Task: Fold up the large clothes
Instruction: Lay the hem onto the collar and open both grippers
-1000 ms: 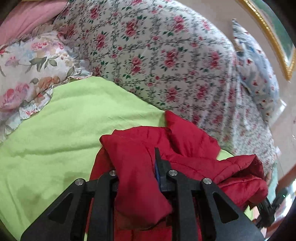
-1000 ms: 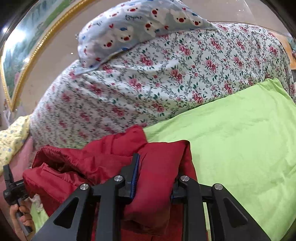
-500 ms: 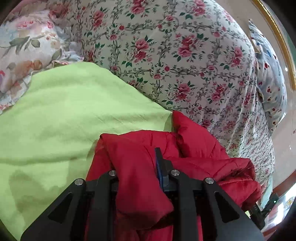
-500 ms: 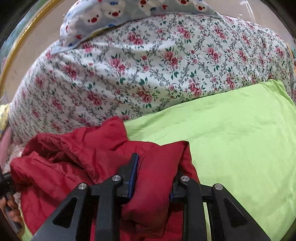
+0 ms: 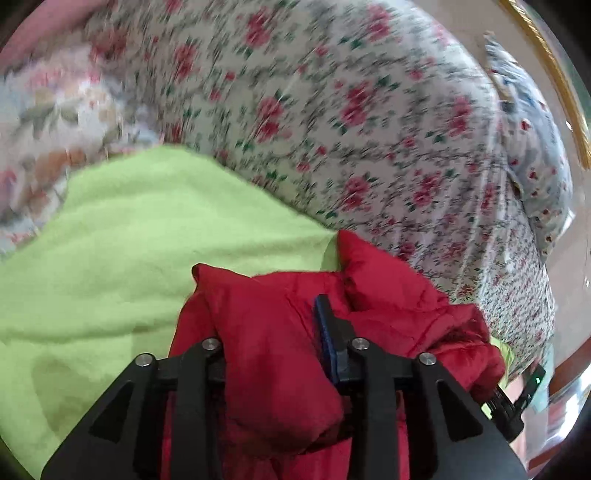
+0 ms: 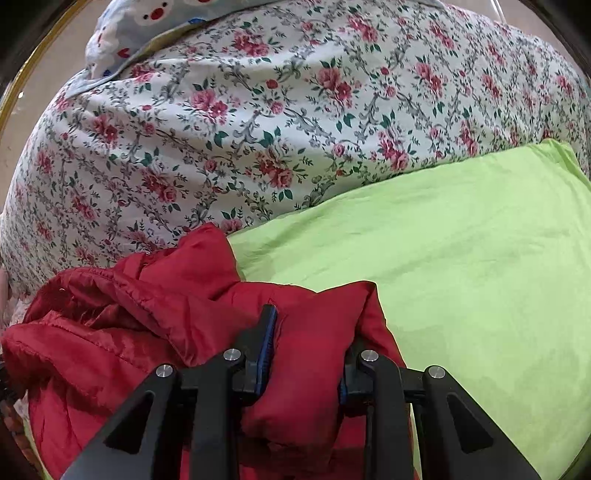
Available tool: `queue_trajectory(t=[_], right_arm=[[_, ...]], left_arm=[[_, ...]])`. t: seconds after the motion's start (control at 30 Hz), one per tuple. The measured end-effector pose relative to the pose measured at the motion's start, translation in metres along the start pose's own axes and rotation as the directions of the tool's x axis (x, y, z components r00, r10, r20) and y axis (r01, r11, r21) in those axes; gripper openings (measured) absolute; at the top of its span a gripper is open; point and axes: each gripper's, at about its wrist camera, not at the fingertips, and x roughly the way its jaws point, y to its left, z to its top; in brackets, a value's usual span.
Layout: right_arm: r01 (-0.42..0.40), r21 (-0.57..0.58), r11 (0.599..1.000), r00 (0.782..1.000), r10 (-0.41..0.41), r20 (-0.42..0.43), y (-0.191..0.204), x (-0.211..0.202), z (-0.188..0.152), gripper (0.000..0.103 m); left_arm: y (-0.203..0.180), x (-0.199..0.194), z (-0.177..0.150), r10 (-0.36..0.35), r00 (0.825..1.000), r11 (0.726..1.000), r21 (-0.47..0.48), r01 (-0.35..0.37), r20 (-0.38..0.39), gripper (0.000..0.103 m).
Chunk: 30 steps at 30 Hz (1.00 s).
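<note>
My left gripper (image 5: 273,332) and right gripper (image 6: 308,347) each clench a puffy fold of the red jacket (image 6: 147,306), bunched on the green sheet (image 6: 461,258). It looks soft, light, slick; thick hems grip best.

**Jacket bunched at the near edge of the sheet, quilt heaped behind**

The jacket (image 5: 388,295) lies on the spread sheet (image 5: 129,258), at its near edge, with the quilt (image 5: 351,129) piled up behind both. The left tool (image 5: 273,332) and the right tool (image 6: 306,343) each have a fold of the jacket between their fingers, one at each end of the garment. In the left wrist view the sheet stretches away to the left of the jacket; in the right wrist view it runs off to the right. A pillow (image 6: 147,22) rests on top of the quilt, at the far side. Another pillow (image 5: 48,118) sits behind the sheet's far left corner, beside the quilt.
</note>
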Motion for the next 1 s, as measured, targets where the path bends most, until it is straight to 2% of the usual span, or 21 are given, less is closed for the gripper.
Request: queue_trajectory(t=[0.23, 0.4, 0.47, 0.57, 0.63, 0.73, 0.8, 0.83, 1.0], right_arm=[[0.007, 0.005, 1.0, 1.0, -0.007, -0.015, 0.0, 0.01, 0.003, 0.025], [0.032, -0.002, 0.999, 0.999, -0.032, -0.014, 0.003, 0.015, 0.006, 0.025], [0.04, 0.004, 0.999, 0.999, -0.04, -0.015, 0.003, 0.017, 0.008, 0.025], [0.054, 0.012, 0.998, 0.998, -0.053, -0.02, 0.003, 0.021, 0.012, 0.025], [0.064, 0.012, 0.998, 0.998, -0.064, -0.021, 0.004, 0.023, 0.014, 0.025], [0.083, 0.007, 0.997, 0.996, -0.083, -0.022, 0.006, 0.025, 0.015, 0.025], [0.092, 0.005, 0.996, 0.995, -0.092, -0.025, 0.007, 0.027, 0.016, 0.025], [0.094, 0.006, 0.996, 0.995, -0.094, -0.026, 0.007, 0.027, 0.017, 0.025], [0.086, 0.027, 0.996, 0.996, -0.085, -0.028, 0.005, 0.024, 0.019, 0.025]], left_arm=[[-0.037, -0.058, 0.003, 0.01, 0.995, 0.988, 0.154, -0.026, 0.102, 0.047], [-0.037, -0.082, 0.007, 0.047, 0.983, 0.98, 0.182, -0.08, 0.179, 0.058], [-0.035, -0.086, 0.009, 0.022, 0.983, 0.98, 0.193, -0.058, 0.184, 0.058], [-0.042, -0.072, 0.003, -0.089, 0.993, 0.962, 0.264, 0.065, 0.081, 0.058], [-0.051, -0.053, -0.007, -0.11, 0.994, 0.942, 0.32, 0.103, 0.004, 0.058], [-0.058, -0.019, -0.025, -0.097, 0.991, 0.926, 0.355, 0.125, -0.096, 0.058], [-0.057, 0.006, -0.034, -0.08, 0.98, 0.922, 0.359, 0.142, -0.183, 0.058], [-0.056, 0.013, -0.038, -0.064, 0.977, 0.92, 0.367, 0.136, -0.202, 0.058], [-0.05, 0.042, -0.055, 0.006, 0.981, 0.904, 0.42, 0.076, -0.192, 0.059]])
